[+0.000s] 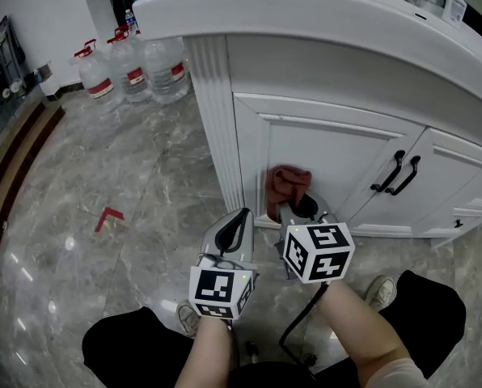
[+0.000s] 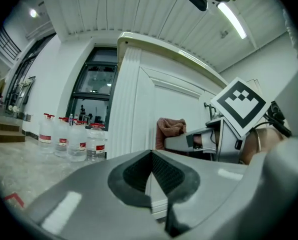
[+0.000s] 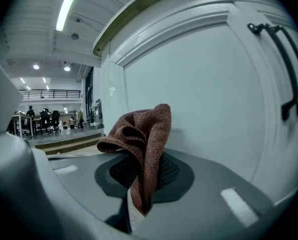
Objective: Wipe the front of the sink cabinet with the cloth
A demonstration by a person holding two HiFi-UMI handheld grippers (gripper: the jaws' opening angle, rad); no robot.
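A reddish-brown cloth point(image 1: 287, 183) point(image 3: 141, 139) is pinched in my right gripper point(image 1: 293, 210) point(image 3: 141, 171), which is shut on it. The cloth bunches up against the lower left part of the white cabinet door point(image 1: 322, 156) point(image 3: 199, 99) under the sink counter point(image 1: 306, 14). In the left gripper view the cloth point(image 2: 170, 129) shows beside the fluted corner post point(image 2: 126, 104). My left gripper point(image 1: 233, 233) point(image 2: 151, 176) is shut on nothing, low and just left of the right one, short of the cabinet.
Black door handles point(image 1: 396, 173) point(image 3: 284, 69) sit to the right of the cloth. Several large water bottles point(image 1: 132, 67) point(image 2: 69, 136) stand on the marble floor at the cabinet's left end. A red mark point(image 1: 109, 217) lies on the floor. My shoes point(image 1: 378, 291) are near the cabinet base.
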